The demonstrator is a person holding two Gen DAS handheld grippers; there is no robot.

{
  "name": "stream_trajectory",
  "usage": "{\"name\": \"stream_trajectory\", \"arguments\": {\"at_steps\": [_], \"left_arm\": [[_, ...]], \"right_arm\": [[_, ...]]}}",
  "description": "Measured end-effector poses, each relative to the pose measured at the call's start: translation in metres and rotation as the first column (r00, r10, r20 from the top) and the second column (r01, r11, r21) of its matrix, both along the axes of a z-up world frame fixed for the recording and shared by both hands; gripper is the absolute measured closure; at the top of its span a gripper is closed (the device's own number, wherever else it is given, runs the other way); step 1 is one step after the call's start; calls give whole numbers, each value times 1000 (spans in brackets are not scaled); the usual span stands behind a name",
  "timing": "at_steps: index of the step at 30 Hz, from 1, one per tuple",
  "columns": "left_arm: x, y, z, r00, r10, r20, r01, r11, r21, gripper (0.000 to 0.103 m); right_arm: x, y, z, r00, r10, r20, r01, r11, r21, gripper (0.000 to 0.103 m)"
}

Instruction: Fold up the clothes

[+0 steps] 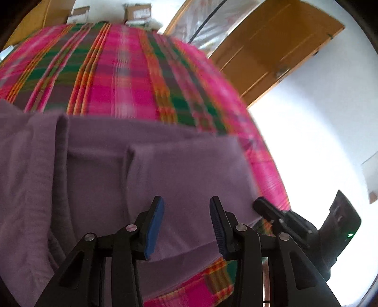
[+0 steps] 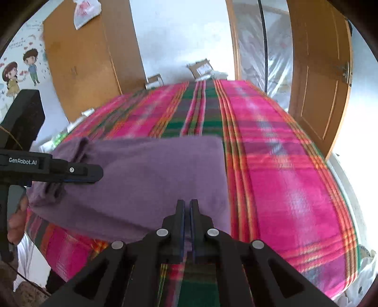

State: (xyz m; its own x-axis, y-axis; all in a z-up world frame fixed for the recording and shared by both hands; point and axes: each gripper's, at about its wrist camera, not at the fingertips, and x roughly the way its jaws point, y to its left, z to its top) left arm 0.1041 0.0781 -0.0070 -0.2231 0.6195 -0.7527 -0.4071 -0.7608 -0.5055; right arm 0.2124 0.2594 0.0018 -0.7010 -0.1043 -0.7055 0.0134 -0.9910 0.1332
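A purple garment [image 1: 118, 170] lies folded on a bed with a pink, green and orange plaid cover [image 1: 122, 78]. My left gripper [image 1: 186, 205] is open just above the garment's near part, with nothing between its blue pads. My right gripper [image 2: 187, 207] is shut on the garment's near edge [image 2: 146, 179]. The right gripper also shows in the left wrist view [image 1: 262, 207] at the garment's right corner. The left gripper shows in the right wrist view [image 2: 94, 174] over the garment's left part.
Wooden doors [image 2: 319, 78] stand past the bed's right side and a wooden wardrobe [image 2: 87, 54] at the far left. Cardboard boxes [image 1: 139, 11] sit beyond the bed's far end. The plaid cover [image 2: 283, 170] stretches bare to the right of the garment.
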Motion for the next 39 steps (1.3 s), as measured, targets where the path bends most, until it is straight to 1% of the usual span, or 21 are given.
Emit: {"name": "stream_trajectory", "arguments": {"at_steps": [1,5,9,11,13,15,18,20,23,25,27,30,33,35,37,39], "left_arm": [[2,-2,-2,1000,-1,-8,1,1000,7,61],[5,-7,-1,1000,0,-7,0,1000,6,61],[6,-11,0,1000,3,-2,-3,1000,1,61],[9,-17,-2,1000,10,6,-10,1000,13,61],[13,-15,0,1000,11,-4,-11,1000,4,61],[16,-14,1,1000,-2,-6,2,1000,-2,61],[17,-27,9,1000,15,5,-15,999,30,61],[19,-42,18,999,47,-13,-47,998,46,61],[21,-66,31,995,94,-38,-91,993,70,61],[22,-82,35,992,123,-37,-119,989,91,61],[22,-99,39,988,150,-33,-146,983,108,61],[24,-121,41,977,207,-45,-202,975,97,61],[23,-141,40,969,244,-43,-239,966,96,61],[22,-153,37,963,267,-38,-262,961,92,61],[22,-165,34,957,290,-31,-286,954,91,61],[20,-176,31,951,308,-25,-305,948,95,61]], "right_arm": [[1,1,-4,1000,-8,-3,8,1000,-2,99],[5,1,-6,1000,-20,-6,20,1000,-5,100],[8,-12,3,1000,-14,-10,14,999,44,98],[11,-17,6,1000,14,-26,-14,1000,28,98],[8,-22,-2,1000,23,3,-23,999,44,98],[8,-25,-3,1000,14,7,-15,998,59,98],[9,-32,5,1000,22,-12,-22,998,60,98],[11,-39,13,998,47,-37,-45,997,59,98],[0,-56,25,993,96,-68,-92,995,49,98],[-12,-68,31,986,131,-98,-129,991,30,98],[-28,-80,31,984,156,-89,-155,988,10,98],[-57,-98,28,978,198,-66,-200,980,-24,98],[-75,-112,22,974,221,-48,-223,974,-40,98],[-89,-120,14,975,221,-1,-220,974,-59,98],[-98,-130,4,975,220,43,-218,975,-43,98],[-99,-134,-1,977,210,43,-209,978,-29,97]]}}
